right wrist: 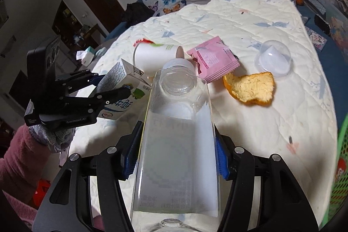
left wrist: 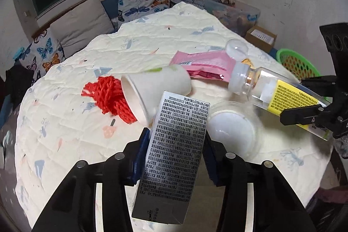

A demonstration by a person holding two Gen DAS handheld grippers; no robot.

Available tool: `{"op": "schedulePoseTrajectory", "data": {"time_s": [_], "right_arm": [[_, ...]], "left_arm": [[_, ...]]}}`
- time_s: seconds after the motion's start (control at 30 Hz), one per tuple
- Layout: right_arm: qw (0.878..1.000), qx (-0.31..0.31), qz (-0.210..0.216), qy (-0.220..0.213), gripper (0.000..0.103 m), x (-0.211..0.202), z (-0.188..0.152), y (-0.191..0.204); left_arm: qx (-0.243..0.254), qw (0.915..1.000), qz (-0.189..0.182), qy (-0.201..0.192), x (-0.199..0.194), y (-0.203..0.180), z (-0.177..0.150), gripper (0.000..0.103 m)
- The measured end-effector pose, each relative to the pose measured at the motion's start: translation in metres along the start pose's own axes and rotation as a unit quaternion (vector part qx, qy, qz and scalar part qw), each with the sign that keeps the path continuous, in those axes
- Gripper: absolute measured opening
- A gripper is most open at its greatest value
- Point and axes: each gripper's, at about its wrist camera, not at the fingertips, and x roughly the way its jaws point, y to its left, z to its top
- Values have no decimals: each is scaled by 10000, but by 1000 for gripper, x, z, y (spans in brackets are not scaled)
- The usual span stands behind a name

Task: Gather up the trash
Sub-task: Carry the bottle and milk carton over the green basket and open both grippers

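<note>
left gripper (left wrist: 176, 140) clamped on milk carton (left wrist: 171, 158) | right gripper (right wrist: 177, 149) squeezing clear plastic bottle (right wrist: 177, 145) | both lifted off bed quilt (left wrist: 71, 134), probably headed for green basket (left wrist: 298, 64) at 3 o'clock | paper cup (left wrist: 156, 90), pink wrapper (left wrist: 208, 64) not collected yet

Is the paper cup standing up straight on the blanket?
No. The paper cup lies on its side on the blanket, its open mouth facing the red string.
</note>
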Motion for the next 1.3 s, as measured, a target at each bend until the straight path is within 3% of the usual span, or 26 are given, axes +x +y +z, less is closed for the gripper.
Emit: {"op": "schedulePoseTrajectory", "data": {"time_s": [0.2,0.4,0.6,0.8,1.03,1.3], "right_arm": [[9996,138,-92,-234,58,-28,-16,-6],[9961,495,-543,-486,58,-61,-34,-37],[9814,1001,-1490,-678,59,-99,-53,-96],[9569,1631,-2339,-554,59,-125,-72,-175],[9460,1974,-2520,-503,62,-136,-88,-229],[9421,1915,-2655,-729,62,-159,-97,-232]], "left_arm": [[65,9998,-53,-189,-25,-20,2,45],[223,9986,-299,-364,-35,-57,14,45],[364,9965,-624,-414,-24,-100,35,45],[469,9934,-948,-436,-9,-141,58,45],[512,9902,-1231,-404,9,-180,80,45],[559,9865,-1502,-333,29,-220,103,45]]}}
